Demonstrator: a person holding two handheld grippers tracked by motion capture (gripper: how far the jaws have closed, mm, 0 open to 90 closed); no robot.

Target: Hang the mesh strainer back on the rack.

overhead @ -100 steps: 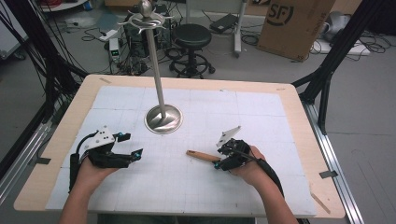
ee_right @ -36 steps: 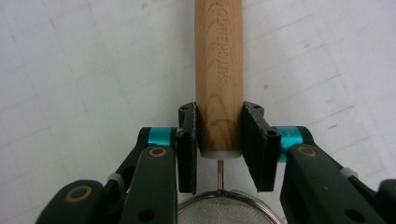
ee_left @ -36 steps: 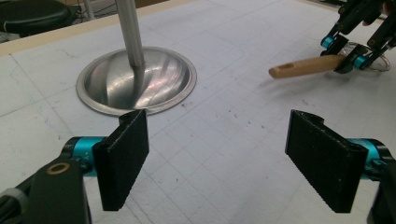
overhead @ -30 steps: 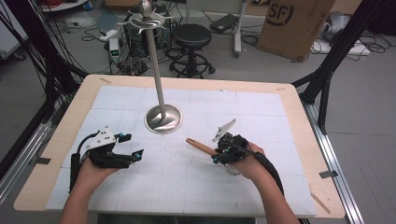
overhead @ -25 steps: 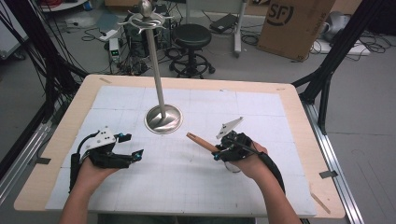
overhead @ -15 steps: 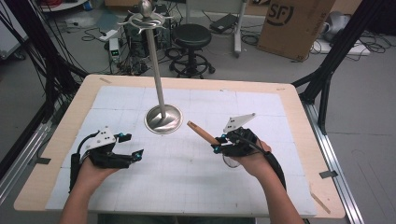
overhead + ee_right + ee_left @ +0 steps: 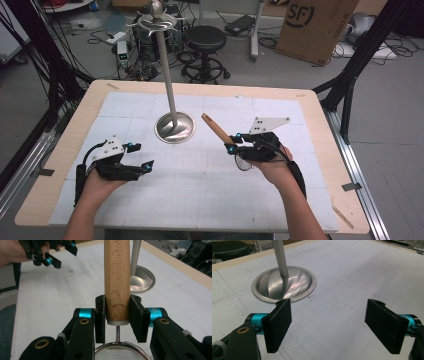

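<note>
The right gripper (image 7: 117, 317) is closed tight on the strainer's wooden handle (image 7: 117, 277); the left gripper (image 7: 332, 322) stands wide open, holding nothing.

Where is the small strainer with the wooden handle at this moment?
In the high view, the wooden-handled mesh strainer is right of centre, clamped in the right gripper and raised off the table, handle pointing toward the round base of the metal stand.

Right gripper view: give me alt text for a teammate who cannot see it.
The right gripper is shut on the wooden handle of a small mesh strainer, whose mesh hangs below the fingers. Beyond stands the metal stand on the white table, with the open left gripper at upper left.
</note>
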